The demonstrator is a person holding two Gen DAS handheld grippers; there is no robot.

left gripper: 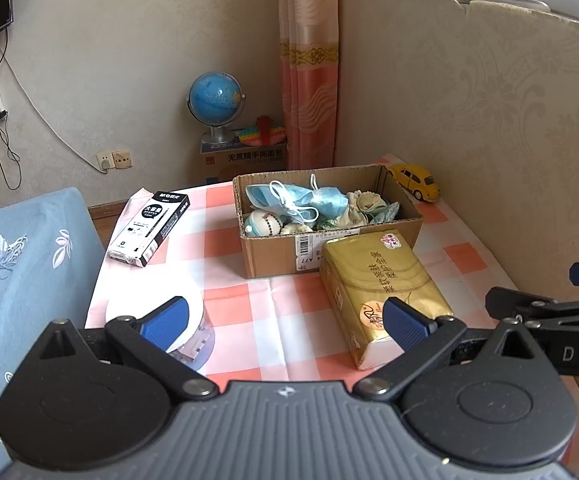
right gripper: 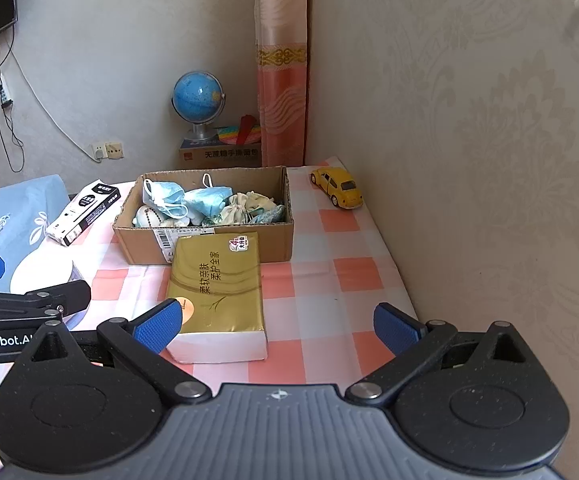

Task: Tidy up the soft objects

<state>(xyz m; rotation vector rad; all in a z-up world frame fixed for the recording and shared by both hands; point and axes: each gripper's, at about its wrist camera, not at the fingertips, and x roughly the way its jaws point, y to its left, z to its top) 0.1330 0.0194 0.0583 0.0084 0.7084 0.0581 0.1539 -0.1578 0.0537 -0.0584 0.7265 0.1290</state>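
An open cardboard box stands mid-table, holding blue face masks, a white ball and small cloth pouches. A gold tissue pack lies on the cloth in front of the box. My left gripper hovers open above the checkered cloth, just left of the pack, holding nothing. My right gripper is also open and empty, its left fingertip overlapping the pack's near corner in the view.
A black-and-white pen box and a white round lid sit at the table's left. A yellow toy car is at the far right by a padded wall. A blue bedsheet lies left; a globe stands behind.
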